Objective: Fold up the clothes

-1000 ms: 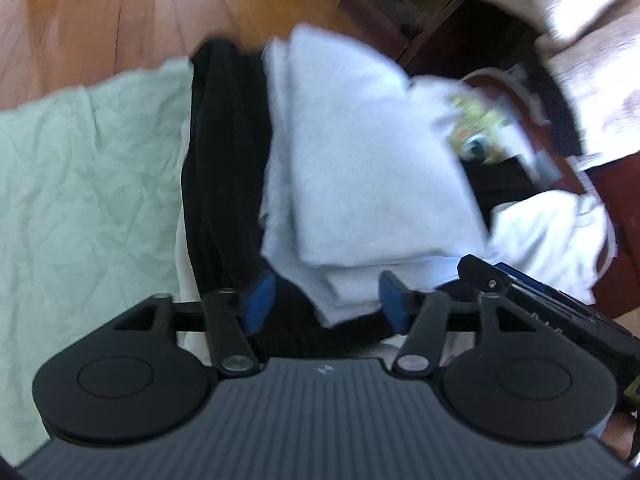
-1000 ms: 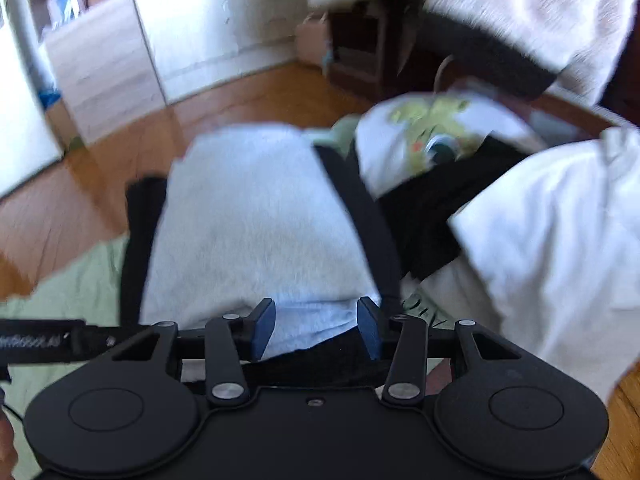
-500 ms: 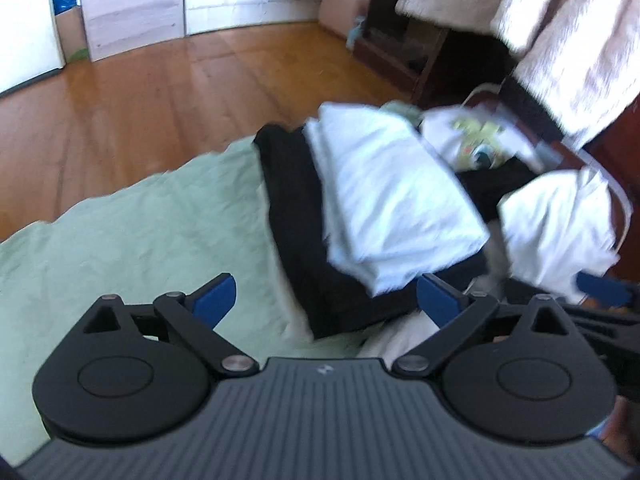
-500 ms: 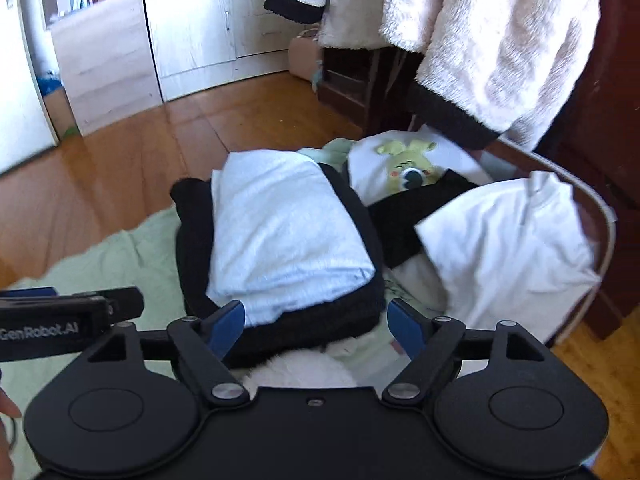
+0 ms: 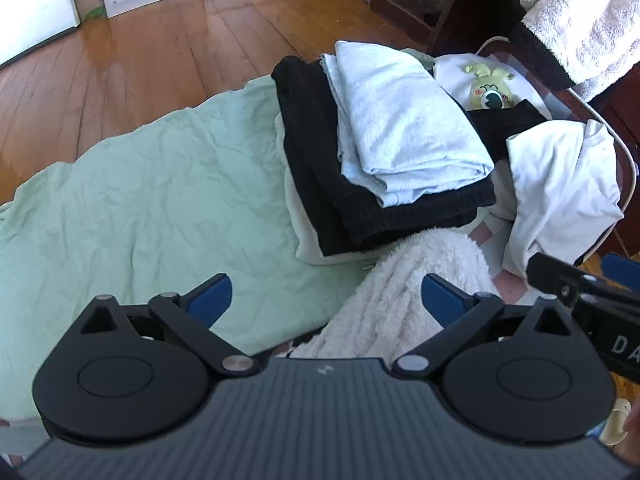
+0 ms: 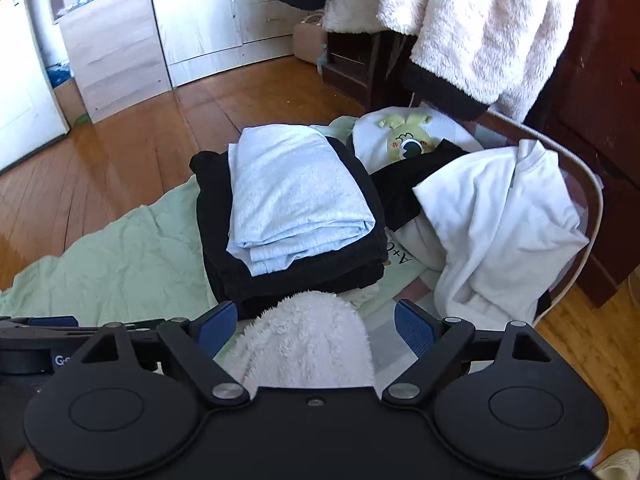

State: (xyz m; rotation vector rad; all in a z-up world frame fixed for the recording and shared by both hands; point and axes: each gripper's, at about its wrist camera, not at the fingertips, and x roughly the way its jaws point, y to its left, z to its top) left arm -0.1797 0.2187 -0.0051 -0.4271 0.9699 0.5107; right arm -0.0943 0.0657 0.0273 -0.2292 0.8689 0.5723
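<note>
On the wooden floor there's a wrinkled pale green sheet (image 5: 132, 208) spread out, and at its far right edge sits the stack of folded clothes: a light blue folded cotton garment (image 5: 404, 128) on top, a black folded knit garment (image 5: 320, 148) under it, and a cream folded piece (image 5: 304, 236) at the bottom, only its edge showing. Just right of the stack is a low basket with a pale rim (image 6: 592, 208) holding loose stuff: a crumpled white shirt (image 6: 496, 216), a white top with a yellow-green cartoon print (image 6: 404, 140), and something black between them.

Left tongs (image 5: 326, 294) are wide apart, nothing in them, hovering above the sheet near the stack. Right tongs (image 6: 316, 322) are spread wide too, also holding nothing. A fluffy cream fleece sleeve or knee (image 6: 308, 348) pokes up between the blue pads in both views; can't tell which body part it covers. The right tool's black body shows at the right edge of the left view.

Fuzzy cream garments with black cuffs (image 6: 472, 28) hang off dark wooden furniture (image 6: 600, 80) behind the basket.
</note>
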